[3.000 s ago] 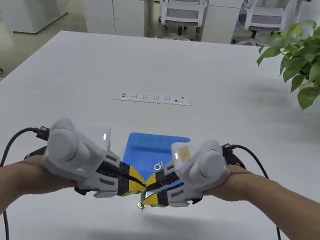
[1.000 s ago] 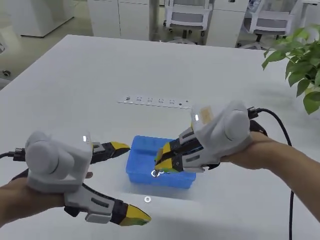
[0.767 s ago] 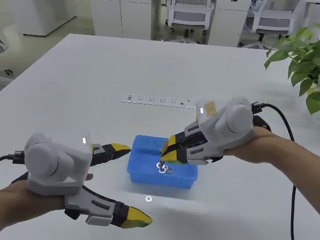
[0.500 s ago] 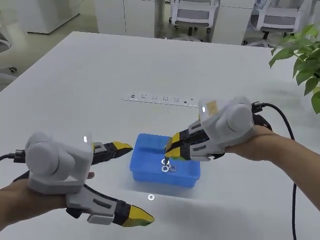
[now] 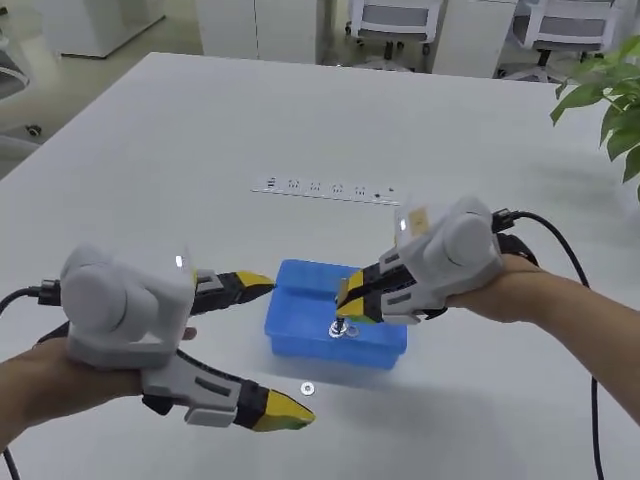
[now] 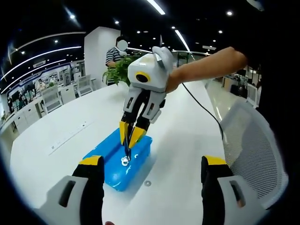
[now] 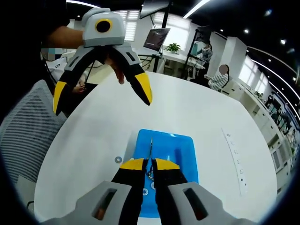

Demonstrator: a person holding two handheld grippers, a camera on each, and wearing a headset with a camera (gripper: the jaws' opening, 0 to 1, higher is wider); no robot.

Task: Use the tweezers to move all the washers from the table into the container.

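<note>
A blue container (image 5: 290, 318) sits in the middle of the white table, with a few washers (image 5: 341, 330) lying in it. My right gripper (image 5: 350, 302) is shut on thin metal tweezers (image 7: 151, 149), whose tips point down into the container (image 7: 176, 152) right at those washers. I cannot tell whether the tips hold one. One washer (image 5: 307, 388) lies on the table just in front of the container; it also shows as the washer (image 7: 118, 160) and the washer (image 6: 147, 183). My left gripper (image 5: 290, 350) hangs open to the left of the container (image 6: 110, 161), holding nothing.
A white power strip (image 5: 325, 189) lies on the table behind the container. A green plant (image 5: 612, 100) stands at the far right edge. Office chairs (image 5: 390, 18) stand beyond the table. People stand further back in the room.
The two grippers were together at the table's front. My right gripper has since carried the tweezers up over the container and lowered them. My left gripper has opened and drawn back left.
</note>
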